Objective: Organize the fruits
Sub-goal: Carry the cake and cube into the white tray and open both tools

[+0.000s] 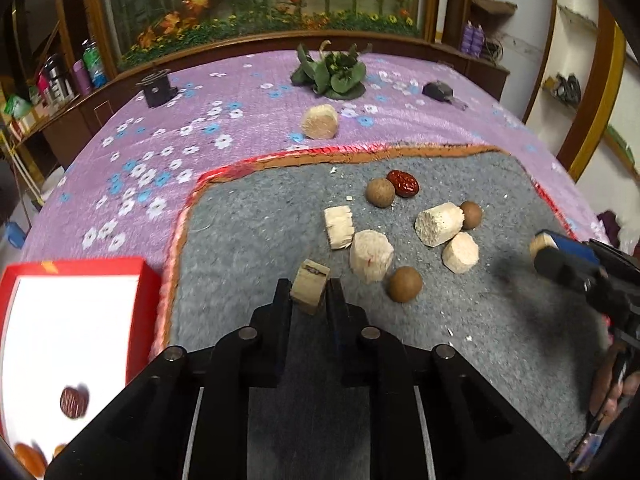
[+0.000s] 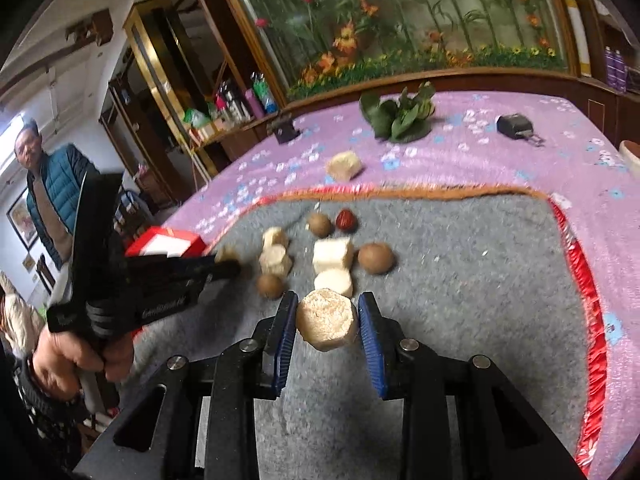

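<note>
Above the grey mat (image 1: 500,320), left tongs (image 1: 309,289) and right tongs (image 2: 327,320) each clamp a cane chunk

The left gripper (image 1: 308,290) is held low and level, its black fingers (image 1: 281,300) closed against a pale chunk (image 1: 310,286). The right gripper (image 2: 328,326) clamps a tan cylinder (image 2: 326,322) between blue-padded fingers (image 2: 370,336). The person's left hand (image 2: 76,364) grips the handle.
</note>
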`<state>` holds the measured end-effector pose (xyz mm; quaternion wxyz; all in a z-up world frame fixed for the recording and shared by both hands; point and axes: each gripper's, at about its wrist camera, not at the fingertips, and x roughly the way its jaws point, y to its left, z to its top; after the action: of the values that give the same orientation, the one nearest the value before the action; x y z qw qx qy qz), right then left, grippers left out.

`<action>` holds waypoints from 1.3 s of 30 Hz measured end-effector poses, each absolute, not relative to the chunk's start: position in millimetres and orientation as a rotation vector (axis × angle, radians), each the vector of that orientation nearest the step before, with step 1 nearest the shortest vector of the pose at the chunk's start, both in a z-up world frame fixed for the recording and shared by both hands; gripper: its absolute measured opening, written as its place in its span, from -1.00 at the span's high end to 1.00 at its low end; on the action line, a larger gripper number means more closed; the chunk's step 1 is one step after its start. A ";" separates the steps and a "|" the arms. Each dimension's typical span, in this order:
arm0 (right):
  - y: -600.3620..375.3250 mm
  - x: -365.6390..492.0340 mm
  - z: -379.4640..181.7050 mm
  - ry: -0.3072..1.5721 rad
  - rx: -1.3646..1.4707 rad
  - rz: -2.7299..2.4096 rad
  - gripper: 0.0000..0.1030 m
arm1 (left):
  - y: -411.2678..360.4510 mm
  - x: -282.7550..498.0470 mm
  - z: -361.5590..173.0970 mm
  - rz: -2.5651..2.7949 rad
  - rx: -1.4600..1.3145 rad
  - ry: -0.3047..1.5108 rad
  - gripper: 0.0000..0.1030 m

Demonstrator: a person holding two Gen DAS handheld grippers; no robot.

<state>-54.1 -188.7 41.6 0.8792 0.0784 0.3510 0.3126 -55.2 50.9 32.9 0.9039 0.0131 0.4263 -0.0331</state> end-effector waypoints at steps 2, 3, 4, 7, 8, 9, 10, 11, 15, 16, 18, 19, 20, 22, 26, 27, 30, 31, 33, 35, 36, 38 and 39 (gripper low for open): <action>-190.7 -53.0 44.9 0.711 0.181 0.651 0.38 | 58.1 -66.2 40.0 -0.063 0.002 0.858 0.73; -190.6 -52.7 45.7 0.710 0.193 0.659 0.38 | 61.4 -72.5 44.9 -0.060 -0.007 0.840 0.72; -190.2 -52.0 46.2 0.716 0.204 0.669 0.38 | 64.8 -79.9 51.2 -0.058 -0.014 0.819 0.72; -177.9 -50.6 48.3 0.756 0.248 0.699 0.38 | 75.2 -101.4 70.3 -0.040 -0.029 0.757 0.72; -169.7 -50.9 50.4 0.769 0.254 0.719 0.38 | 80.9 -111.1 78.6 -0.029 -0.035 0.729 0.72; -159.8 -53.4 54.4 0.774 0.246 0.736 0.38 | 86.4 -119.5 85.5 -0.018 -0.041 0.707 0.72; -150.6 -55.3 57.2 0.775 0.233 0.752 0.38 | 90.8 -126.3 90.6 -0.007 -0.046 0.688 0.72; -137.7 -57.7 61.9 0.777 0.213 0.778 0.39 | 99.0 -136.2 97.4 0.010 -0.050 0.663 0.72; -78.4 -60.7 77.8 0.802 0.177 0.885 0.39 | 132.4 -164.8 108.6 0.089 -0.076 0.618 0.72; -63.0 -61.4 80.3 0.806 0.167 0.902 0.39 | 141.1 -171.6 109.2 0.114 -0.080 0.608 0.72; -29.0 -62.8 84.4 0.821 0.142 0.943 0.39 | 159.1 -182.2 107.9 0.166 -0.088 0.600 0.72; -8.7 -65.7 86.0 0.826 0.123 0.969 0.39 | 170.8 -187.7 106.2 0.193 -0.101 0.600 0.72; 3.0 -68.5 86.3 0.828 0.110 0.982 0.39 | 179.6 -191.3 104.0 0.212 -0.111 0.602 0.72; 35.5 -74.1 85.4 0.844 0.082 1.014 0.39 | 198.2 -197.0 98.1 0.253 -0.125 0.608 0.72; 84.4 -83.7 72.7 0.901 0.063 1.051 0.39 | 224.5 -202.3 79.3 0.324 -0.137 0.640 0.72; 96.7 -86.5 67.8 0.915 0.051 1.052 0.39 | 228.2 -203.1 74.3 0.332 -0.139 0.649 0.72; 115.9 -91.3 56.4 0.946 0.019 1.047 0.40 | 238.0 -201.1 58.4 0.339 -0.157 0.682 0.72; 120.3 -92.4 52.0 0.956 0.014 1.043 0.40 | 239.9 -200.4 54.2 0.341 -0.158 0.691 0.72; 129.4 -95.2 45.5 0.974 0.003 1.038 0.40 | 242.9 -198.7 44.9 0.345 -0.167 0.709 0.72; 135.7 -97.1 40.2 0.977 -0.019 1.033 0.39 | 244.6 -198.9 39.8 0.346 -0.177 0.717 0.72; 138.1 -98.0 38.2 0.975 -0.033 1.028 0.39 | 245.4 -199.1 37.9 0.349 -0.177 0.719 0.72; 140.4 -98.7 35.2 0.972 -0.050 1.019 0.39 | 246.8 -200.7 34.9 0.363 -0.174 0.725 0.71; 141.5 -99.5 34.9 0.968 -0.055 1.016 0.37 | 247.1 -202.2 34.4 0.373 -0.175 0.727 0.71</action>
<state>-99.5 141.5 34.9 0.7634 -0.0253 0.4454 0.4671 -202.2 247.1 34.4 0.9140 -0.0851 0.3529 0.1810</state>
